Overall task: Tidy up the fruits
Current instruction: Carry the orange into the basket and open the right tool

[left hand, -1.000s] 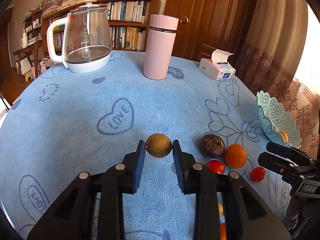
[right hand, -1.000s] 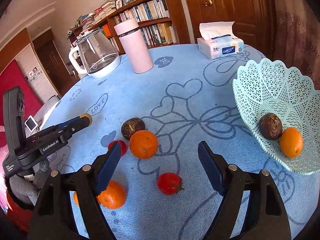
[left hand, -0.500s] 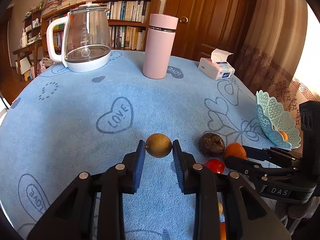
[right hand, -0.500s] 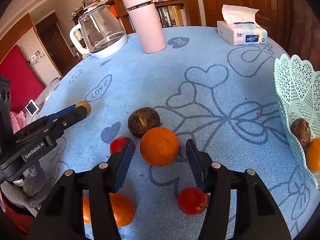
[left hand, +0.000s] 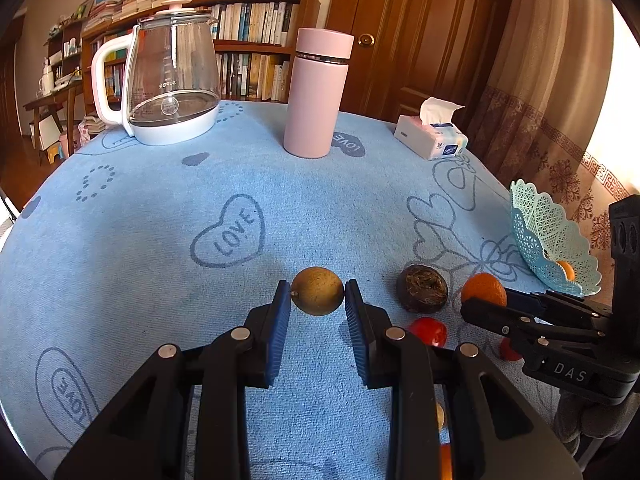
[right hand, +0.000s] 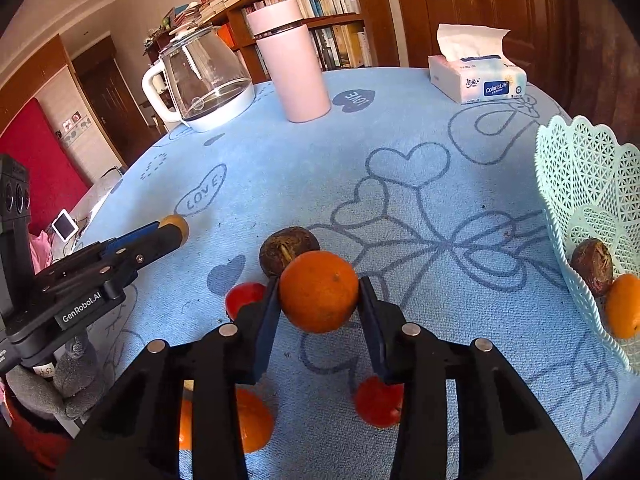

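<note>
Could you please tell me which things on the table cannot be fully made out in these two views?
- Left wrist view: a pale fruit and an orange one show only as slivers behind the left gripper.
- Left wrist view: the basket is seen edge-on; its wall hides most of its contents.
- Right wrist view: the right gripper covers part of a red fruit and a second orange.

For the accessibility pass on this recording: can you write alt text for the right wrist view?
The right gripper has just been closing its jaws around an orange on a blue tablecloth, the pads now against its sides. A dark brown fruit sits just behind, red fruits lie nearby, and a mint lattice basket at right holds two fruits.
</note>
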